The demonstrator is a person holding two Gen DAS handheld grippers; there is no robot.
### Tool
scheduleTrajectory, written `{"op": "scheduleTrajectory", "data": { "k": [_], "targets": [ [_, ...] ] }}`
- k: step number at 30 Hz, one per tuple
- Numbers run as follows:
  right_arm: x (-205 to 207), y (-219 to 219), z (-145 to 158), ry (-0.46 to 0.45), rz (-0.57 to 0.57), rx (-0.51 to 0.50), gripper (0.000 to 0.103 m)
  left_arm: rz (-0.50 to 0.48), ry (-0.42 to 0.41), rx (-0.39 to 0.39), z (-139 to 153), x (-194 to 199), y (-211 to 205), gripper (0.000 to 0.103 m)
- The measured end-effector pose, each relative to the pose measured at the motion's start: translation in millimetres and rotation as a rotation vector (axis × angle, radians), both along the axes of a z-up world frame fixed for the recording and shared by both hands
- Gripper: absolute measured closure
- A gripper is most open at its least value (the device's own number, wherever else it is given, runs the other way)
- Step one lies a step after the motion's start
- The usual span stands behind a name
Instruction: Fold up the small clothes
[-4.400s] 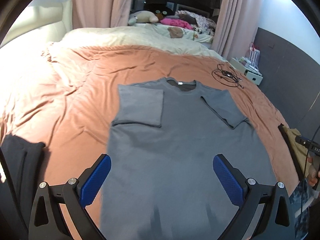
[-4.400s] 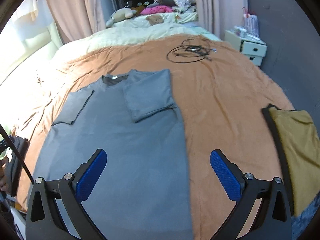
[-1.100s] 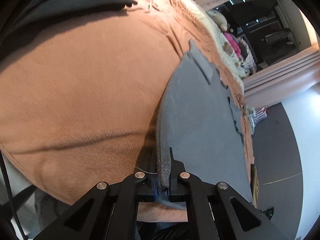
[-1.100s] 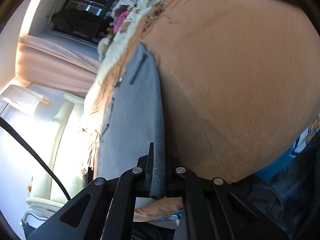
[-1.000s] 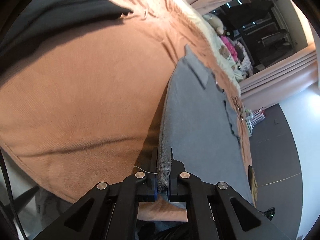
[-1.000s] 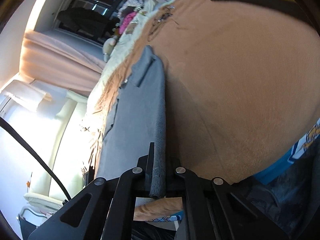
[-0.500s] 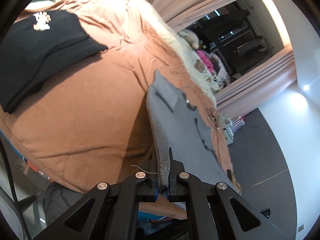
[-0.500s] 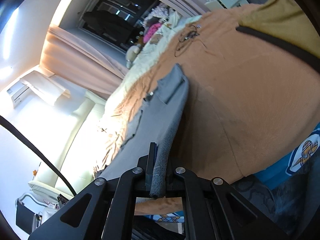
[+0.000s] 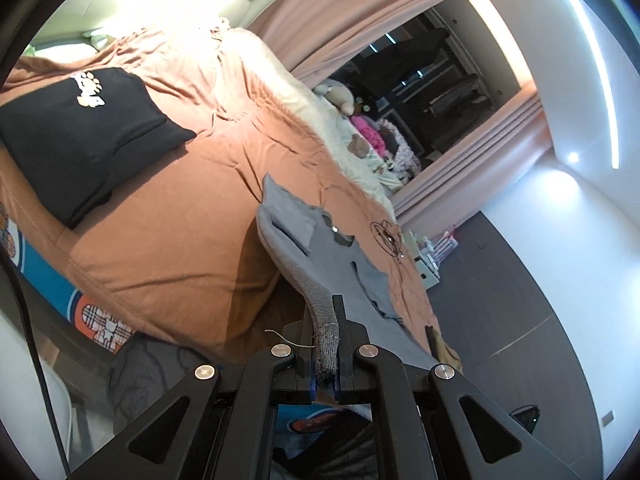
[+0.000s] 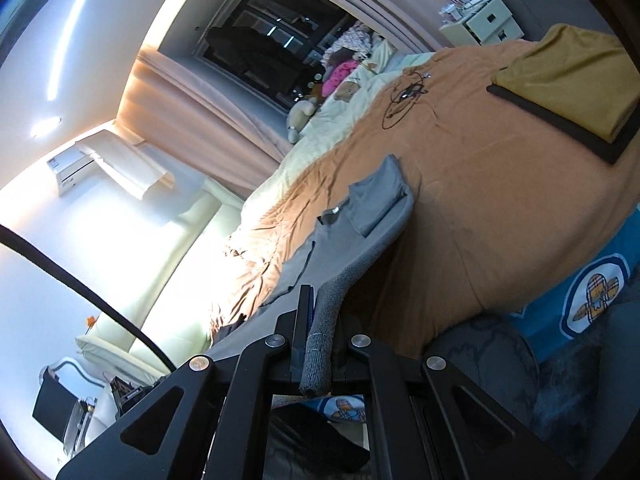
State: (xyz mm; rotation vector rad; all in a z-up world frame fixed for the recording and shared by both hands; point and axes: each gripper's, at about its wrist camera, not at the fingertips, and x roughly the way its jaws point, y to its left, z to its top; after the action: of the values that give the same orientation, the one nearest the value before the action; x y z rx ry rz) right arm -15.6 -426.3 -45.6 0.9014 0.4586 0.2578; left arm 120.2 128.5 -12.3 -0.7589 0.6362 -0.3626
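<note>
Now both grippers, left gripper and right gripper, are clamped tight on the grey T-shirt's hem corners above the orange bedspread.

The bed wears a rust-orange cover; a grey T-shirt lies across it. A folded black garment, a coiled cable and a folded mustard garment also rest there.

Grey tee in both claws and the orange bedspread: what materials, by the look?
Grey T-shirt: soft matte knit, probably cotton jersey; a fine knit grain shows at the clamped hem, and it drapes limply. Orange bedspread: thin matte fabric, likely cotton or a blend; it creases finely, with no sheen.
</note>
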Motion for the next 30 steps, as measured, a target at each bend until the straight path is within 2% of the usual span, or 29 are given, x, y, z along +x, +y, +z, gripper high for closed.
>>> {"op": "scheduleTrajectory", "data": {
  "k": [6,15,23,30],
  "targets": [
    [-18,1,-2,-0.026,0.012,-0.007,0.102,0.010,-0.039,0.002,6,-35,8,0.098],
    [-29,-3,-2,-0.033,0.034,-0.036,0.102,0.009,-0.044,0.017,7,-66,13,0.098],
    [7,-18,1,-0.034,0.021,-0.066,0.102,0.010,-0.044,0.038,9,-42,10,0.098],
    [56,-23,5,-0.042,0.016,-0.092,0.102,0.024,-0.041,0.076,21,2,4,0.098]
  ]
}}
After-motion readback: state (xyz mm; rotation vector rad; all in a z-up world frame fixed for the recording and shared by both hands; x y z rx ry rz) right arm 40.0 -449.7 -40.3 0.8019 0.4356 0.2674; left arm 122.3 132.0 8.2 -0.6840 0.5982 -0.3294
